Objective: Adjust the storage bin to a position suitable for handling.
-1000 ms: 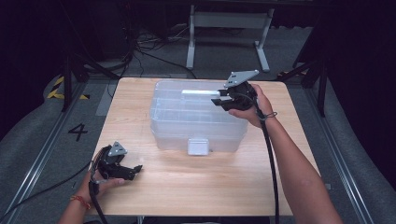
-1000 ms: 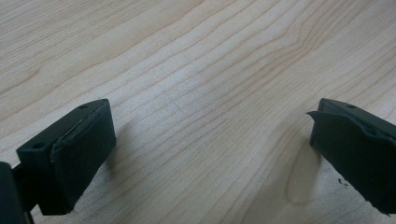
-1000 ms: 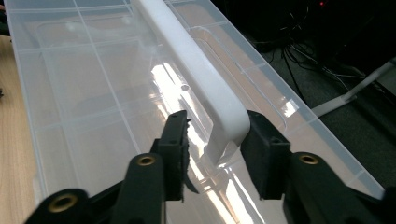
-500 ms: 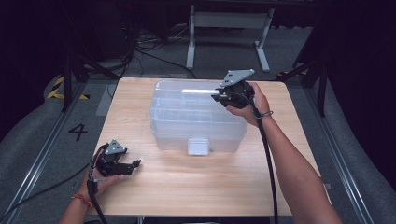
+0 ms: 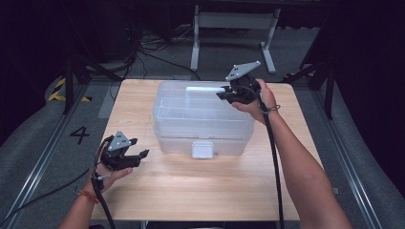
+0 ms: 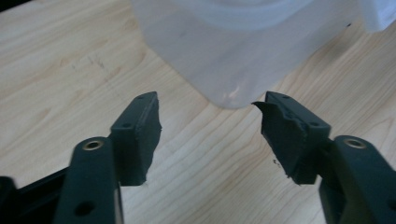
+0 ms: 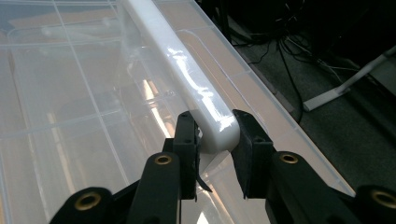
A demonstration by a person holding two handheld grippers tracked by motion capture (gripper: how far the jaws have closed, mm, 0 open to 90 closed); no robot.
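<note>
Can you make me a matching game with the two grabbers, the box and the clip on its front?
Things:
1. left gripper
2. right gripper
3. plastic box
4. white latch

States:
A. see-through, on the wooden table
B. shut on the white handle
C. open, over bare wood
D. on the box's front side

Pairs: 1-C, 2-B, 3-A, 4-D

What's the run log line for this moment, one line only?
right gripper: shut on white handle | left gripper: open, near clear plastic box corner, apart | table: box centred
</note>
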